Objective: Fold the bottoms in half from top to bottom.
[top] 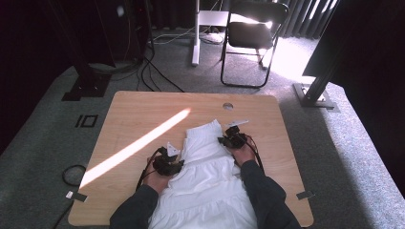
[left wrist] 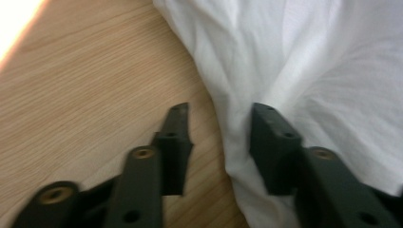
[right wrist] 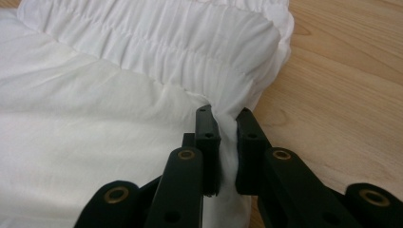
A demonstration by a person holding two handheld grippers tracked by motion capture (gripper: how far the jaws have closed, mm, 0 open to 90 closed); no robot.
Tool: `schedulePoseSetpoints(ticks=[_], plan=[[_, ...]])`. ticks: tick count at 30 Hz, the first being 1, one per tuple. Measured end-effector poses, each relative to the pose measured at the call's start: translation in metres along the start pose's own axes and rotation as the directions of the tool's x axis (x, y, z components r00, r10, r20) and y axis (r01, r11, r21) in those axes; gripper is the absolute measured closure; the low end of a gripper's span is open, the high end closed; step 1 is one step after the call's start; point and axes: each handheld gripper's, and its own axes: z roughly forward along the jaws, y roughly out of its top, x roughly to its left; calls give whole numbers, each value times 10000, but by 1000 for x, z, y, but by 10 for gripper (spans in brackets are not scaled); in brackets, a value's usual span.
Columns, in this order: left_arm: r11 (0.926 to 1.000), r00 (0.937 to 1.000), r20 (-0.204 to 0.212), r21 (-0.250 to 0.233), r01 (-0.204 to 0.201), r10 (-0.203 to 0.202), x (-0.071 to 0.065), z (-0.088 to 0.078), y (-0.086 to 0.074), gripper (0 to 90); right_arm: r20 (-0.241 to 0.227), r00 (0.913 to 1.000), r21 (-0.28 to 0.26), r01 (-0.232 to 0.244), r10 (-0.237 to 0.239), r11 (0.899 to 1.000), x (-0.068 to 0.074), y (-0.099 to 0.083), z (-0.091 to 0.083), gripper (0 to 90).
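White cotton, gathered and tiered, makes up the garment (top: 205,176) that lies flat on the pale wooden table (top: 133,119); its narrow elasticated band points toward the far edge, and its wider skirts spread back to the near edge between the person's two forearms; a bright stripe of sunlight crosses the bare wood to the left of it.

The right gripper (top: 233,139) sits at the garment's right edge, just below the ruched band; in the right gripper view its fingers (right wrist: 207,142) are drawn close together and pinch a fold of the white cloth (right wrist: 142,95), which bulges up between them; bare wood (right wrist: 342,85) shows just beside the pinched hem.

The left gripper (top: 167,163) rests at the garment's left edge, lower down toward the person; in the left gripper view its fingers (left wrist: 176,142) stand spread apart; one is over the wood (left wrist: 85,95), the other lies over the cloth (left wrist: 332,71), and the garment's edge runs into the gap between them; neither finger presses on the fabric there.

Both hands sit low over the table, dark sleeves coming in from the near side; a small round hole (top: 228,106) is set in the tabletop near the far edge, well apart from the garment; beyond the table a black folding chair (top: 253,33) stands on grey carpet.
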Motion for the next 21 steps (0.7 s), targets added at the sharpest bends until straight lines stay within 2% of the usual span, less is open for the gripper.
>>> schedulePoseSetpoints(ticks=[2, 4, 6, 8, 10, 11, 13, 17, 18, 19, 21], plan=[[9992, 9995, 94, -254, 305, -302, 7, -3, 7, 518, 28, 9999, 122, -109, 109, 9999, 0, 1, 0, 829], [9962, 9972, 399, -573, 661, -638, 14, -7, 17, 470, 21, 9998, 225, -176, 176, 9996, 0, 3, 0, 828], [9936, 9949, 660, -778, 818, -767, 16, -6, 26, 414, 7, 9997, 247, -263, 263, 9993, 0, 3, 0, 828], [9912, 9916, 995, -944, 926, -832, 17, 2, 37, 329, 39, 9996, 232, -286, 285, 9993, 0, 3, 0, 827], [9913, 9890, 1131, -794, 1045, -952, 17, 13, 43, 273, 60, 9994, 205, -342, 341, 9992, 1, 3, 0, 827], [9916, 9887, 1096, -672, 1101, -1024, 16, 21, 46, 245, 68, 9994, 189, -336, 335, 9993, 1, 2, 0, 827], [9943, 9918, 769, -235, 1040, -1019, 13, 37, 49, 185, 103, 9994, 164, -330, 328, 9993, 1, 2, 0, 827], [9949, 9945, 299, 156, 995, -999, 11, 52, 50, 176, 116, 9995, 65, -304, 303, 9995, 2, 1, 0, 827], [9949, 9945, 299, 156, 995, -999, 11, 52, 50, 176, 116, 9995, 65, -304, 303, 9995, 2, 1, 0, 827], [9974, 9978, -35, 259, 668, -667, 11, 54, 52, 176, 122, 9995, 51, -308, 307, 9995, 2, 0, 0, 827], [9981, 9985, -183, 337, 519, -513, 12, 56, 55, 211, 189, 9993, 73, -337, 336, 9994, 3, 1, 0, 823]])
